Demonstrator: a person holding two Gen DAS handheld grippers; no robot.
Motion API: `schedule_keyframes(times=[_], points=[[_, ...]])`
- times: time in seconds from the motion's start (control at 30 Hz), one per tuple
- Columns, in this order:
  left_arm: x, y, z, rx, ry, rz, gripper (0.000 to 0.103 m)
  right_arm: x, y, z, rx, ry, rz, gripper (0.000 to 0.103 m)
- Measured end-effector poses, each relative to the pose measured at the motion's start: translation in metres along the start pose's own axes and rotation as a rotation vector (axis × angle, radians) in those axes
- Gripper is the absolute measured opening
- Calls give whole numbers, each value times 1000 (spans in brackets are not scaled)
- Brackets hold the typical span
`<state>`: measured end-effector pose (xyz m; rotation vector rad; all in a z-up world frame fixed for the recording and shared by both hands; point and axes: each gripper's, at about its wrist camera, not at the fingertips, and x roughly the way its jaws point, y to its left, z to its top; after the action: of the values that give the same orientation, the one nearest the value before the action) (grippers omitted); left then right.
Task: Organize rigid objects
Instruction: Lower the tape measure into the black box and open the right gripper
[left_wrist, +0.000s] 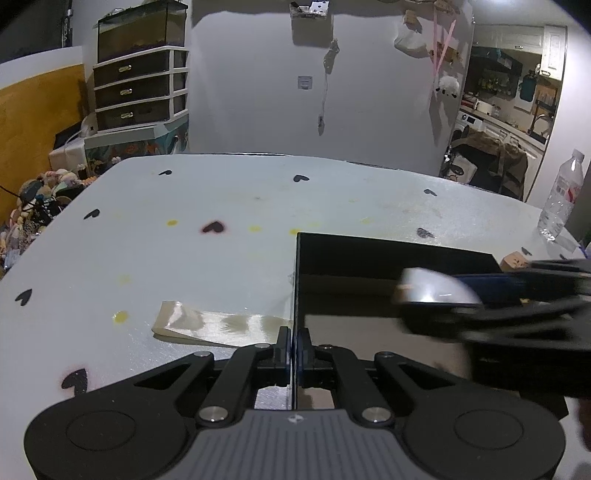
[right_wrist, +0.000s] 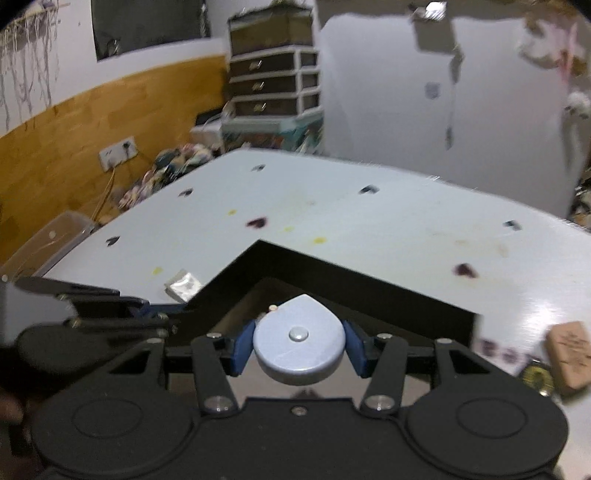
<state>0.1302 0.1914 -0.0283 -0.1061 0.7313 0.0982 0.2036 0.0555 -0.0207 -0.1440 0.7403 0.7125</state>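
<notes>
A: What has the right hand-held gripper (right_wrist: 299, 349) got?

B: It is clenched on a pale blue-grey tape measure (right_wrist: 300, 341), a flat disc with one pointed corner and a small silver button in the middle. Blue pads press its two sides. It hangs above the inside of the black box (right_wrist: 369, 284), off the box floor.

A: And the left hand-held gripper (left_wrist: 294, 360)?

B: Pinched tight on the left wall of that box, one finger inside and one outside. The wall runs straight away from the camera.

A: Room to move?

B: The box interior under the tape measure looks bare and glossy. The white worktop (left_wrist: 184, 229) left of and beyond the box is wide, printed with black hearts and spotted with yellow stains.

A: Anything close by?

B: A strip of clear tape (left_wrist: 218, 326) lies flat just left of the box wall. To the right of the box sit a wooden block (right_wrist: 569, 354) and, further off, a water bottle (left_wrist: 561, 195) near the worktop edge.
</notes>
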Motion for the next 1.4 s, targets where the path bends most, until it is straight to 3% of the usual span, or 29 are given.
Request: schedule_keyframes(times=[0.23, 0.37, 0.43, 0.6, 0.83, 1.1, 1.4], points=[[-2, 6, -1, -6, -6, -44, 5, 36, -6, 10, 65, 88, 10, 53], [-1, 5, 0, 2, -6, -47, 5, 45, -16, 11, 168, 123, 79, 55], [-1, 6, -1, 1, -6, -52, 5, 44, -19, 9, 195, 120, 100, 64], [-1, 6, -1, 0, -9, -53, 5, 34, -22, 6, 194, 111, 87, 64], [0, 5, -1, 0, -11, -49, 5, 35, -29, 0, 175, 189, 51, 44], [1, 6, -1, -1, -11, -46, 5, 48, -31, -3, 222, 211, 103, 24], [2, 5, -2, -1, -10, -44, 5, 41, -28, -2, 241, 188, 107, 26]])
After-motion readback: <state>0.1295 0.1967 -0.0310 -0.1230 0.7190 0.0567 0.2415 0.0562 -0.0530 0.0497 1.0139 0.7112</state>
